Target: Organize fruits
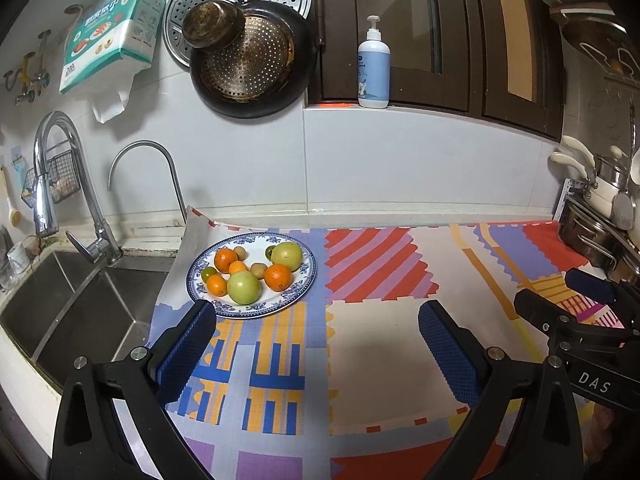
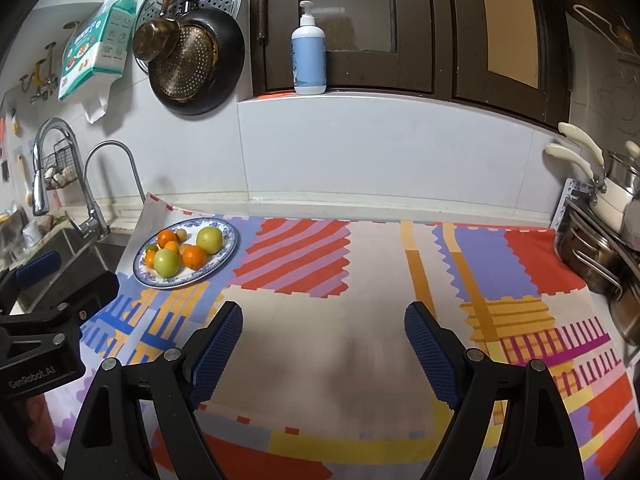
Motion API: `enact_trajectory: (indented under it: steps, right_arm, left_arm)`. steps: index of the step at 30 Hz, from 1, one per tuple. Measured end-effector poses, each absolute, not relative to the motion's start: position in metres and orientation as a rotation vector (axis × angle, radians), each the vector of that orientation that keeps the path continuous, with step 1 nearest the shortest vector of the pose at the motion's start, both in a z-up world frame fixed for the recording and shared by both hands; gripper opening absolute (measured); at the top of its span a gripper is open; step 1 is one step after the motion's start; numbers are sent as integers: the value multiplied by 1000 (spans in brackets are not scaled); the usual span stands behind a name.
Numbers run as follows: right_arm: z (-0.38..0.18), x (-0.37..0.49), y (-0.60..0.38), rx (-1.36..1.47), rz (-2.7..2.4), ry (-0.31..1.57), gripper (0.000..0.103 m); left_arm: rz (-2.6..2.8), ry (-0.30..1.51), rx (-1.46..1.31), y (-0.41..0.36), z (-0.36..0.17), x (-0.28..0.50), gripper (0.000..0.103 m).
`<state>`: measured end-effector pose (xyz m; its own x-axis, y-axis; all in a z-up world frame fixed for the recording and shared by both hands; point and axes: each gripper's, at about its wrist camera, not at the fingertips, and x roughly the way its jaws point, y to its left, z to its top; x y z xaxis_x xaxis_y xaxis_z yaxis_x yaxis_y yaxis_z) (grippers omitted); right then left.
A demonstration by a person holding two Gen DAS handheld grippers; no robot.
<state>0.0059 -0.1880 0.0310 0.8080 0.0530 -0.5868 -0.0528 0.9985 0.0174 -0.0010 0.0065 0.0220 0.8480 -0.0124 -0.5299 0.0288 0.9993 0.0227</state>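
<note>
On the tabletop, under a patterned cloth, the far-left corner by the sink carries a blue-rimmed plate.

All visible fruit lies on the plate: two green apples, the other at the far right rim, then oranges between and left of them, then small brown fruits in the middle. Rest of cloth bare of fruit in both views.

Left gripper: fingers well apart, nothing between them, hovering just short of the plate's near rim. Right gripper: fingers likewise apart and empty, over the middle of the cloth, well apart from the plate.

Step, as judgement: scene fits either fruit gathered and job closing, or a heaped plate awaiting sorting. Cannot settle which. No second dish or bin in view to say where fruit would go.

Any grasp here would call for care: fruits touch and are round, likely to roll.

Hard to make out: a small dark-green fruit at the plate's left edge, another behind the far apple, kind unclear. Left finger covers part of the plate's near rim.
</note>
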Motion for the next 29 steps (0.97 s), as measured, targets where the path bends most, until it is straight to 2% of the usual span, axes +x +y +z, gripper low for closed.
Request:
enact_trajectory:
  steps: [29]
  right_arm:
    - [28, 12, -187, 0, 74, 649, 84]
  left_arm:
    - [-3, 563, 27, 3, 20, 1, 103]
